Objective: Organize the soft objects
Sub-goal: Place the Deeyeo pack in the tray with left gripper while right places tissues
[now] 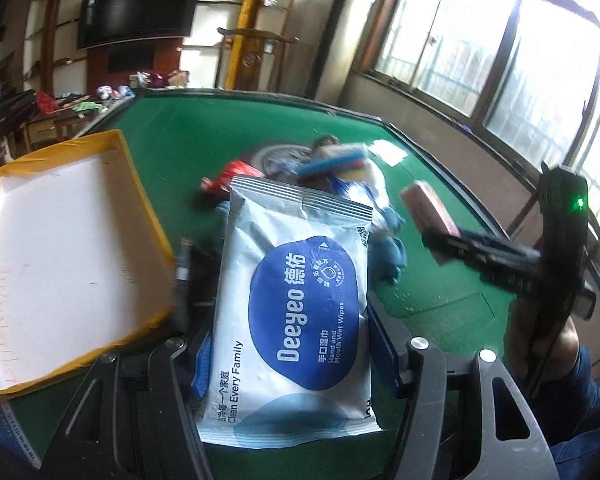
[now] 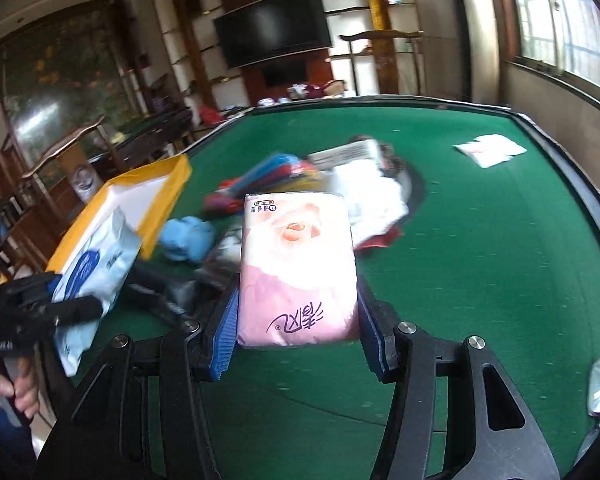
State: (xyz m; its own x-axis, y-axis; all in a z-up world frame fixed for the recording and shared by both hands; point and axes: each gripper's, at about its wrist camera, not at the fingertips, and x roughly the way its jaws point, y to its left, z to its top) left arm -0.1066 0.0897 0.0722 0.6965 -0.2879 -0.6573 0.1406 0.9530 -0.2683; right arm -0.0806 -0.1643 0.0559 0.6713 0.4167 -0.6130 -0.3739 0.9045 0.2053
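left tongs (image 1: 288, 320) clamped on wet wipes pack (image 1: 296, 300), right tongs (image 2: 296, 320) gripping pink tissue pack (image 2: 298, 272), yellow tray (image 1: 140, 184) at bench's (image 2: 480, 240) left edge

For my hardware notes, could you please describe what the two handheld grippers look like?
Both are black plastic. The left gripper and right gripper have perforated triangular finger arms, silver pivot bolts and ribbed blue pads. The right one's body carries a green light.

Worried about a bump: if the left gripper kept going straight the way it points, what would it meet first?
Probably the pile of soft items on the green table, just beyond its held wet wipes pack; depth is unclear.
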